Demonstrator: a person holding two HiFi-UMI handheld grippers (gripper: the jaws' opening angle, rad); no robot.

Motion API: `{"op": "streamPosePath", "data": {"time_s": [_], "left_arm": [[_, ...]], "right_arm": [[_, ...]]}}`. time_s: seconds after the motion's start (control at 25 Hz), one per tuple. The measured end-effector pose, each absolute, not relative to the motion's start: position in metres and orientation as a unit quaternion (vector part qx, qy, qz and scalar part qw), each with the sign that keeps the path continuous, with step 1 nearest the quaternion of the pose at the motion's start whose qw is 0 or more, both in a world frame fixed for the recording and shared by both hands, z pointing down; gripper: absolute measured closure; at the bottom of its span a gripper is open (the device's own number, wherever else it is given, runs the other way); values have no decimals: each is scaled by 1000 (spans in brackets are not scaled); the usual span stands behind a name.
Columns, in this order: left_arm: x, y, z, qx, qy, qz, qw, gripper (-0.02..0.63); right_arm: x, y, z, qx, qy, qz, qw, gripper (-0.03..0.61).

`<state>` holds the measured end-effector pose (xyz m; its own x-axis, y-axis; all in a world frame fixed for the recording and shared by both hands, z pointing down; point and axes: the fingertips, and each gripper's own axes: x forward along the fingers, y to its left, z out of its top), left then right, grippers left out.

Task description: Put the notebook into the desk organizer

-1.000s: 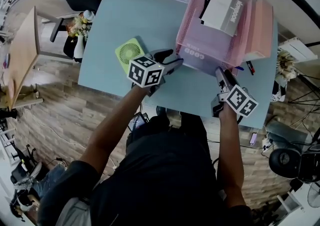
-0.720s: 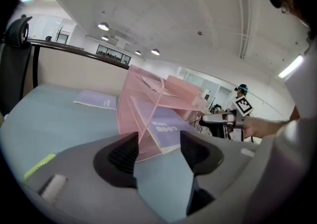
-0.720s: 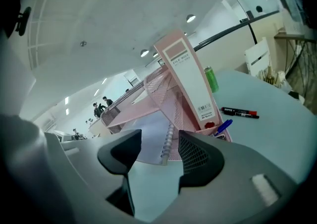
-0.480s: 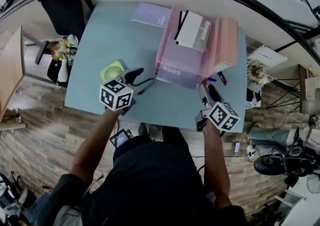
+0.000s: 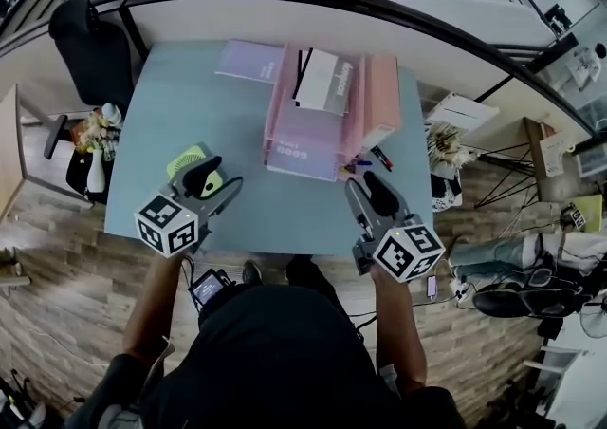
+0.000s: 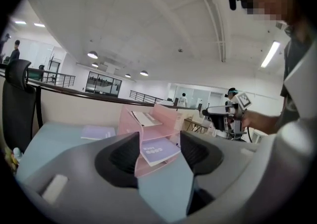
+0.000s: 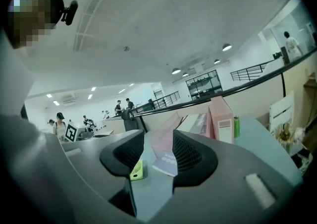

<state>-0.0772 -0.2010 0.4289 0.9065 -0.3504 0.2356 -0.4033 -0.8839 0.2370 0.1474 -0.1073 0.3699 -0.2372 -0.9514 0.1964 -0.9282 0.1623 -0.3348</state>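
A purple notebook (image 5: 302, 158) lies in the lowest tray of the pink desk organizer (image 5: 281, 104), its near end sticking out over the blue table. A second purple notebook (image 5: 251, 62) lies flat on the table behind the organizer's left side. My left gripper (image 5: 220, 180) hovers open and empty at the near left, beside the green fan. In the left gripper view the organizer (image 6: 130, 128) and the trayed notebook (image 6: 158, 150) show between the jaws, well ahead. My right gripper (image 5: 365, 185) is near the front edge with its jaws closing on nothing.
A small green fan (image 5: 185, 161) lies under my left gripper. A white book (image 5: 322, 81) stands in the organizer's upper slots, with a pink box (image 5: 382, 100) on its right. Pens (image 5: 377, 158) lie by the organizer's right corner. A black chair (image 5: 90, 47) stands at the far left.
Both grippers have drawn back from the organizer toward the near table edge. The left one has gone left over the fan. The notebook stays in the lower tray.
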Motion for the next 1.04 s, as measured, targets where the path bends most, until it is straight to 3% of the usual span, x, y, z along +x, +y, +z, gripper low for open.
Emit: {"op": "streamPosePath", "data": {"time_s": [0.08,0.52,1.04], "left_arm": [[-82,-194,416,969,-196,87,123,328],[-117,-169,371,974,-209,75,49,328],[-179,-181,387,963,-252,69,67,328]], "right_arm": [[137,-101,354,-607,774,-181,20,420],[99,-72,288,-607,788,-99,-7,422],[61,-86,297,-601,791,-105,-43,422]]}}
